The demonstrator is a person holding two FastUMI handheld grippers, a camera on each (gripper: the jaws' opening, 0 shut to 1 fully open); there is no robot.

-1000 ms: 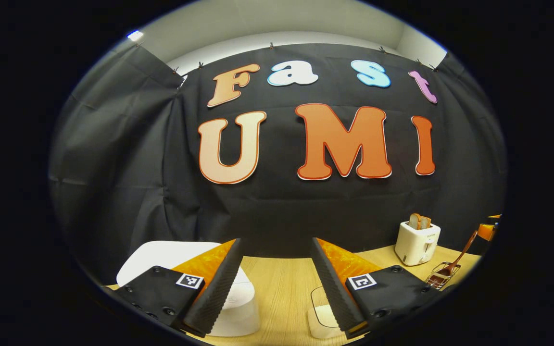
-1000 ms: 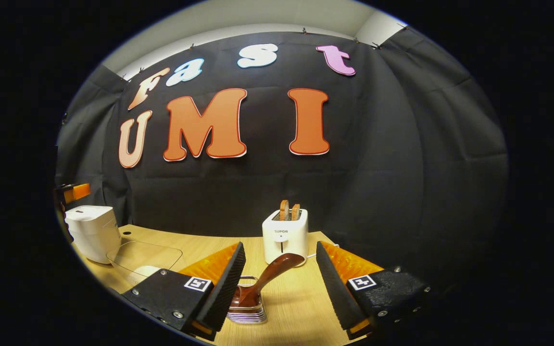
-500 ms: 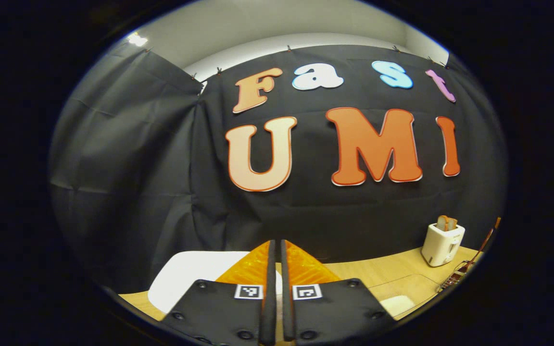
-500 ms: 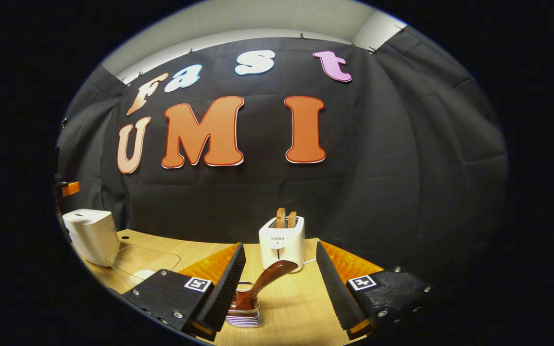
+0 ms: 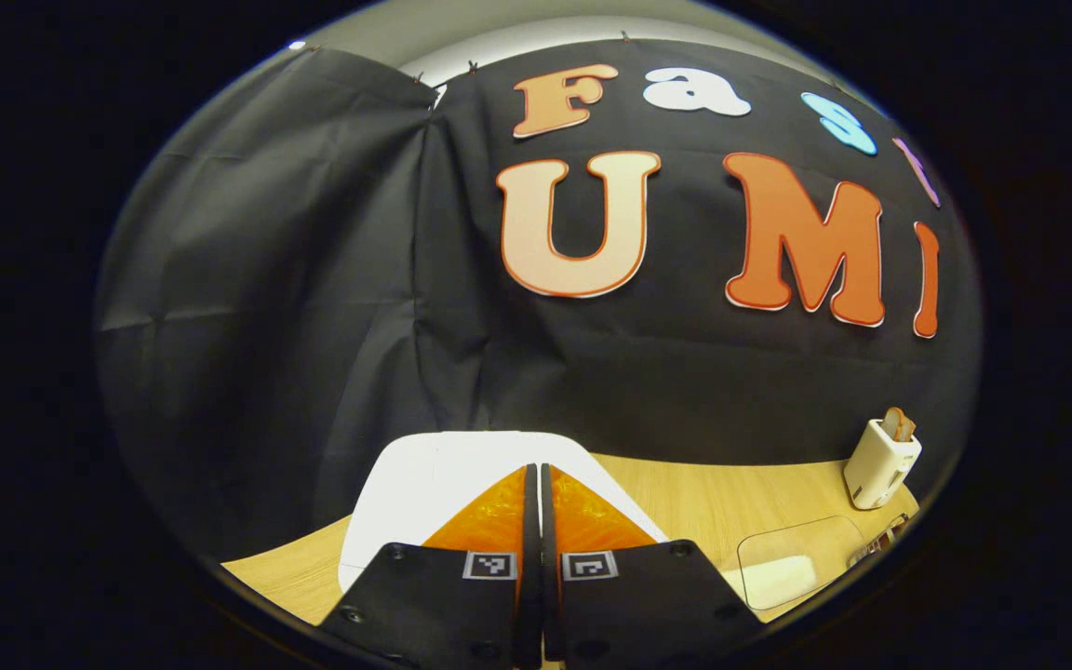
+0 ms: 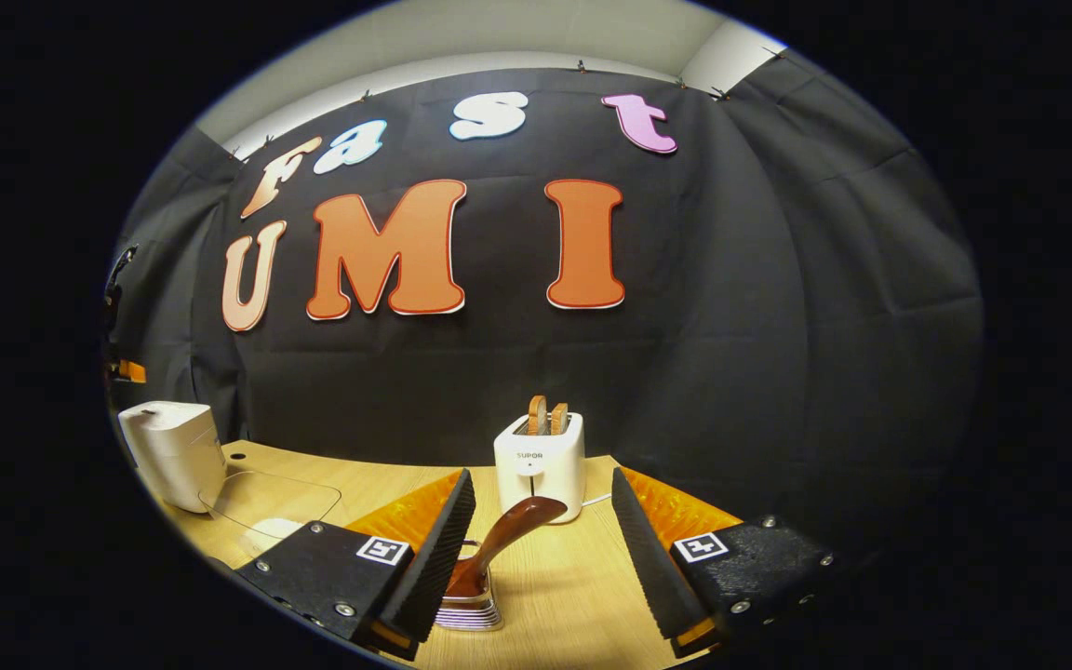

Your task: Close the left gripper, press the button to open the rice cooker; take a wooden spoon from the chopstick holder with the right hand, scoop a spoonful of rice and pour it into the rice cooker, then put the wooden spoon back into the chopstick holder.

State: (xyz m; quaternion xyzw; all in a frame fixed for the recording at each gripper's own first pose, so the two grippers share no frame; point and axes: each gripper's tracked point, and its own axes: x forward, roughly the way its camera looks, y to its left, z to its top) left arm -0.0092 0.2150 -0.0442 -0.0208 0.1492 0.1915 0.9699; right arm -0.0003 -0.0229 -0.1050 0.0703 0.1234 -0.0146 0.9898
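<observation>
In the left gripper view, the left gripper (image 5: 533, 558) is seen with its two fingers pressed together, nothing between them, and it is held over the white rice cooker (image 5: 434, 489), whose flat lid is seen just beyond and beneath the fingertips; whether the tips touch the lid cannot be told. The cooker is placed at the left end of the tabletop (image 5: 731, 484), close to the back edge. A clear container (image 5: 792, 572) with something pale in it is seen towards the right, and a white toaster (image 5: 880, 461) with bread is set near the far right corner. In the right gripper view, the right gripper (image 6: 541, 549) is held with its fingers wide apart, and nothing is gripped. Between them, a little ahead, the wooden spoon (image 6: 503, 540) is seen leaning in the holder (image 6: 471, 609), handle tilted up to the right, untouched by either finger. The toaster (image 6: 539, 465) is set behind it at the back edge, and the cooker (image 6: 168, 451), lid down, is seen at the far left, with the clear container (image 6: 271, 498) just beside it.
</observation>
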